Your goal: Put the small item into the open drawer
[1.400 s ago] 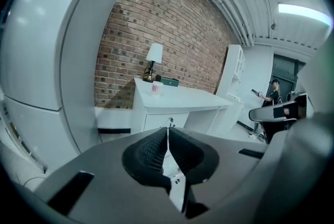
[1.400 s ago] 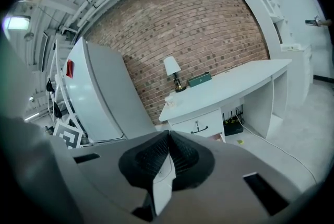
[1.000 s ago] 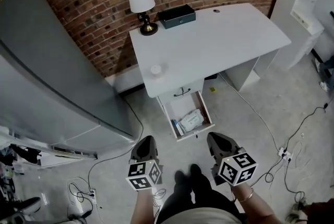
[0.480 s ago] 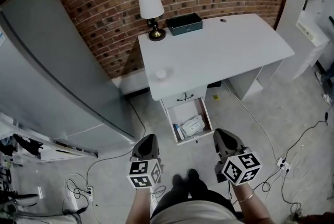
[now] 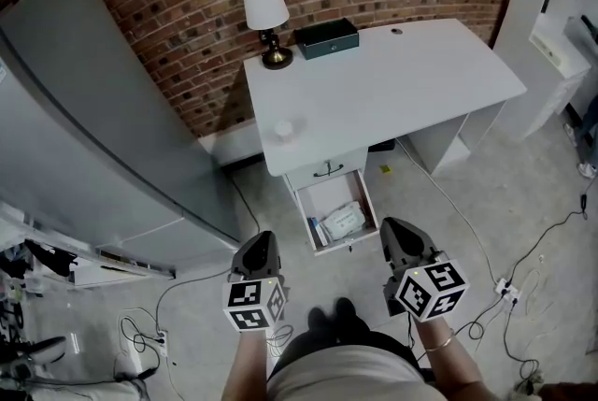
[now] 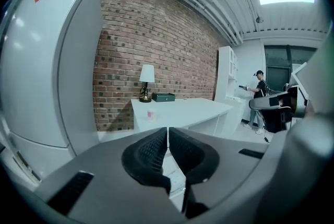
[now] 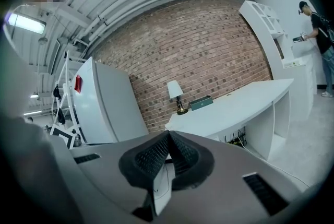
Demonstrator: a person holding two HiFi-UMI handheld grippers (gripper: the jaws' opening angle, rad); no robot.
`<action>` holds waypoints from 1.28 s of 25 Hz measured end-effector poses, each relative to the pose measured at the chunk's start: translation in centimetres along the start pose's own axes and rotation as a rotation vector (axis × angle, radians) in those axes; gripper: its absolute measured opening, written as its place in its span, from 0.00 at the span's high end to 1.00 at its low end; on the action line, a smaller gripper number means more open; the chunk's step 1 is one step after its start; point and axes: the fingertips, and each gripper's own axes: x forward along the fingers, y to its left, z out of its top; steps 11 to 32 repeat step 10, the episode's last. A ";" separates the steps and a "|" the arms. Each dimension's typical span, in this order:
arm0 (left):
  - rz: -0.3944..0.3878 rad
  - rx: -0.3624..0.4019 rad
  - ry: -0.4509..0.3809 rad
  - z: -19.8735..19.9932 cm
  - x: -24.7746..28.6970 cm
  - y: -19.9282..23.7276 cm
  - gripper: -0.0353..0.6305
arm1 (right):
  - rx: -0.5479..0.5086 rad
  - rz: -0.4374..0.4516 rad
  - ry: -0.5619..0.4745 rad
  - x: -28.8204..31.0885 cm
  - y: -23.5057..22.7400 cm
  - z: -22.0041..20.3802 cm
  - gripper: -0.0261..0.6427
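1. The left gripper (image 6: 167, 134) and right gripper (image 7: 168, 137) both have their jaws pressed together with nothing in them. They're held low, well back from the desk (image 5: 402, 81).
2. The drawer (image 5: 370, 207) under the desk is pulled open, with some packets (image 5: 342, 220) lying inside.
3. A small cup (image 5: 283, 127) stands on the desk top, not in the drawer.
4. If the cup's the item, it's left to move. If the item's among the packets, it's in already. Honestly can't tell which.

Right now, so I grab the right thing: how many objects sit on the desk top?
3. The lamp stands at the back left corner, the dark box just right of it, the small round item near the front left edge. Nothing seems hidden.
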 end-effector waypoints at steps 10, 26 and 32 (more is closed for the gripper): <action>0.027 0.002 0.012 0.0 1.7 -0.4 0.90 | -0.028 0.015 0.022 1.4 -1.5 0.5 0.95; 0.027 0.002 0.012 0.0 1.7 -0.4 0.90 | -0.028 0.015 0.022 1.4 -1.5 0.5 0.95; 0.027 0.002 0.012 0.0 1.7 -0.4 0.90 | -0.028 0.015 0.022 1.4 -1.5 0.5 0.95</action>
